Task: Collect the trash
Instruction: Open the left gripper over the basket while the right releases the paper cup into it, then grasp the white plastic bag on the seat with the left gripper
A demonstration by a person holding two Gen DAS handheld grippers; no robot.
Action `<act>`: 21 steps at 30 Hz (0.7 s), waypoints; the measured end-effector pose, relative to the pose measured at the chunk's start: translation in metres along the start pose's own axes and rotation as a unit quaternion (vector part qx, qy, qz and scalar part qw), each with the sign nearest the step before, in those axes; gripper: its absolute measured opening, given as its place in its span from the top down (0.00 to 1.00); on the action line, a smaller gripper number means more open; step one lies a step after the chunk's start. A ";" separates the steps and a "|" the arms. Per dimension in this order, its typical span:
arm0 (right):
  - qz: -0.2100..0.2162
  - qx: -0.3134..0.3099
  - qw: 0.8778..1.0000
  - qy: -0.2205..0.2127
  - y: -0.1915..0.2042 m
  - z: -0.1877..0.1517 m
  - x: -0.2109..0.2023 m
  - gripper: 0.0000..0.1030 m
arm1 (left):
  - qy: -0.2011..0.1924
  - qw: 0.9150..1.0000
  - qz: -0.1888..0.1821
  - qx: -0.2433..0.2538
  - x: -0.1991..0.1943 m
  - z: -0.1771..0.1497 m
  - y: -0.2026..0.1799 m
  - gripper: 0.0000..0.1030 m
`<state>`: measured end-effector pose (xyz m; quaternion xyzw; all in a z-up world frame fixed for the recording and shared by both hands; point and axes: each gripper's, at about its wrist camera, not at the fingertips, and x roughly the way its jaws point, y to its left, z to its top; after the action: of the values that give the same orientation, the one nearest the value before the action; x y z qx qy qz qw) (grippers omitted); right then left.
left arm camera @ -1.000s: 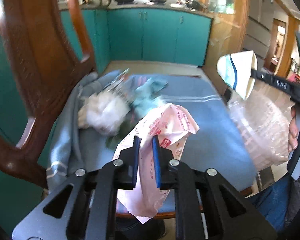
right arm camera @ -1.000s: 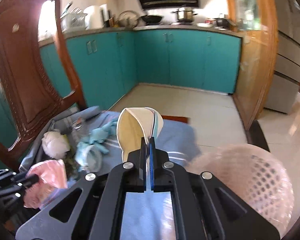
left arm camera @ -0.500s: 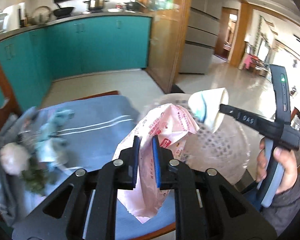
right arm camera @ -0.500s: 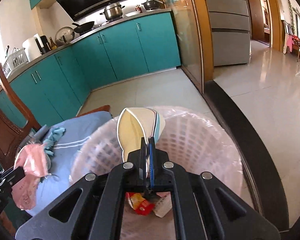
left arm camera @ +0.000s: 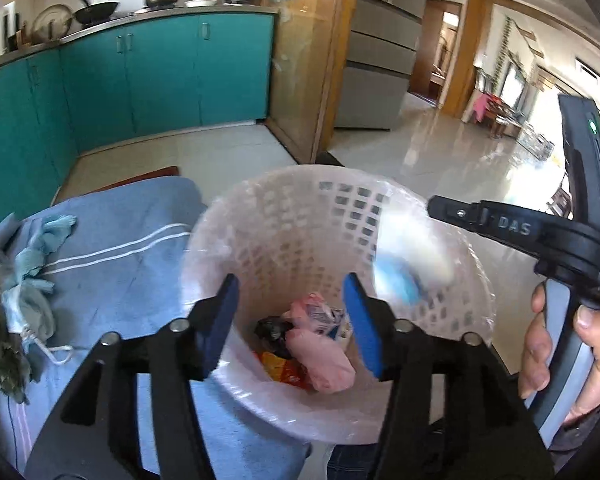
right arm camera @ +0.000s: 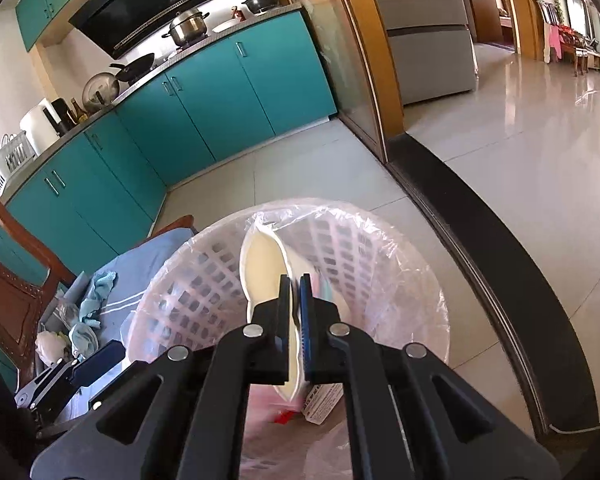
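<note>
Leftover trash: a light-blue rag (left arm camera: pixel 40 256) and crumpled bits lie on the blue cloth (left arm camera: pixel 132 248) over the chair seat, to the left of the bin and well apart from both claws.
Left claw: the left gripper (left arm camera: pixel 291 322) hangs over the bin's near-left rim with its jaws opening and nothing between them; the pink wrapper (left arm camera: pixel 320 356) already lies at the bottom, straight below and ahead of the jaws.
Bin: the white lattice basket (left arm camera: pixel 340 204), lined with a clear bag, stands just beside the seat, mouth up and unobstructed.
Paper cup: the cup (right arm camera: pixel 264 264) is above the bin's middle, its long axis pointing away from the claw, mouth tilted left; in the left wrist view it is only a blur.
Right claw: the right gripper (right arm camera: pixel 296 312) has its jaws opening, a narrow gap showing; the cup's wall is between the pads, apparently slipping free.
Key relation: the cup is directly over the open mouth, so it should fall inside.
Nearer hand for the next piece: the left, nearer the cloth.
In the way: only the bin's rim between the claws and the seat.
</note>
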<state>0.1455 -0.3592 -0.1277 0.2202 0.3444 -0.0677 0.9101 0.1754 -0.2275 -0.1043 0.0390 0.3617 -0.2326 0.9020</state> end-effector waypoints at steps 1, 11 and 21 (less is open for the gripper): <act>0.001 0.002 1.000 -0.001 0.001 0.000 0.000 0.83 | -0.002 1.000 0.009 -0.007 -0.004 -0.001 0.004 0.42; 0.027 -0.035 0.999 -0.012 0.030 -0.002 -0.001 0.44 | -0.047 0.966 0.222 -0.121 -0.062 -0.017 0.120 0.33; 0.055 -0.106 0.993 0.015 0.084 -0.020 0.018 0.39 | 0.005 0.913 0.341 -0.223 -0.062 -0.040 0.249 0.12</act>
<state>0.1707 -0.2744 -0.1227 0.1417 0.3511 0.0228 0.9253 0.2226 0.0276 -0.1162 -0.0411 0.3733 0.1756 0.9100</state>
